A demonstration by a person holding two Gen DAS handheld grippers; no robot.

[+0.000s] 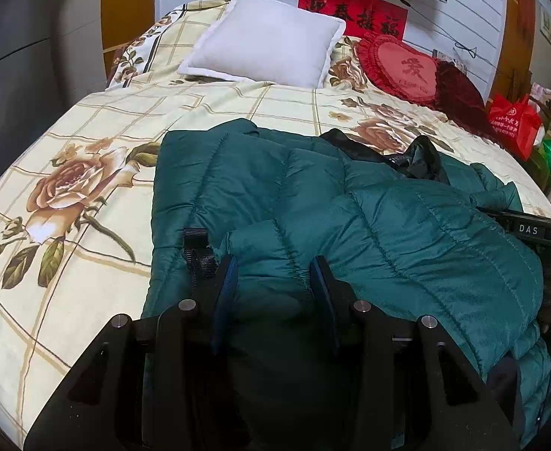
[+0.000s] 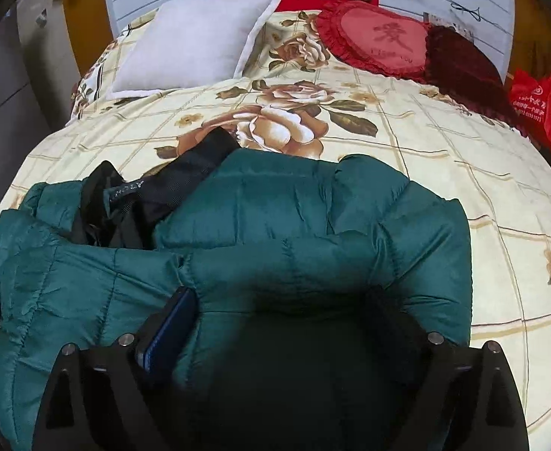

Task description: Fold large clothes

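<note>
Near, the left gripper point(image 1: 273, 274) pinches a puffy fold of the green jacket point(image 1: 350, 203); the right gripper point(image 2: 275, 315), wide apart, grips its near hem. Jacket half folded on the bed point(image 1: 87, 120), collar farther off unfinished

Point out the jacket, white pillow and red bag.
jacket point(image 1: 407, 233): left wrist view, quilted green panel.
white pillow point(image 1: 268, 41): left wrist view, centre of its face.
red bag point(image 2: 538, 109): right wrist view, printed front.
</note>
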